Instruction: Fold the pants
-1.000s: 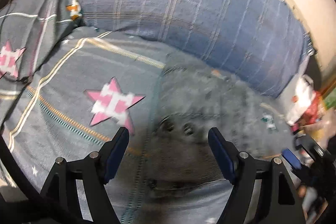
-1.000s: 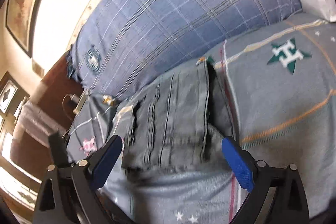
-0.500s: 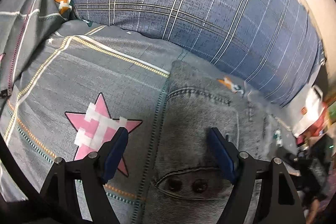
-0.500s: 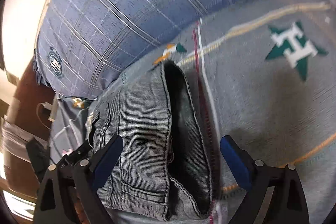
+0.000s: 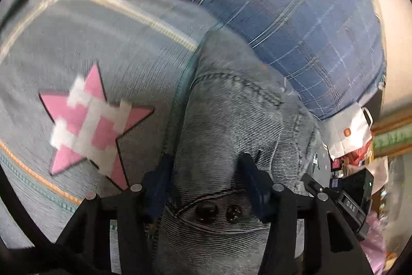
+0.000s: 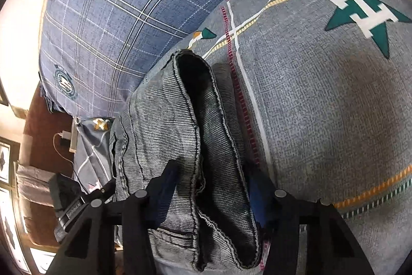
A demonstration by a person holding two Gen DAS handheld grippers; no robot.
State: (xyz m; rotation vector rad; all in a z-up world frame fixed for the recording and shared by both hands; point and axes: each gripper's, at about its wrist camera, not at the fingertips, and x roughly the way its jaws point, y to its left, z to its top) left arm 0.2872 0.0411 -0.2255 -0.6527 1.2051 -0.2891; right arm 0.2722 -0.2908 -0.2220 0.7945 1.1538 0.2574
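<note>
Grey denim pants [image 5: 231, 135] lie folded on a grey star-print bedspread [image 5: 103, 68]. In the left wrist view, my left gripper [image 5: 206, 172] straddles the waistband end beside two dark buttons [image 5: 219, 210], its blue-padded jaws pressed against the fabric on both sides. In the right wrist view, my right gripper [image 6: 211, 187] straddles the leg-hem end of the pants [image 6: 206, 146], its jaws closed in on the stacked denim layers. The open hem [image 6: 193, 74] gapes toward the pillow.
A large blue plaid pillow [image 6: 128, 17] lies right behind the pants. A white bag [image 5: 350, 130] and clutter sit at the bed's far right. A charger and cable [image 6: 64, 138] lie by the headboard. Each view shows the other gripper's body at its edge.
Both grippers have moved down and forward onto the pants. Their jaws have narrowed from wide open to gripping the denim at either end.
</note>
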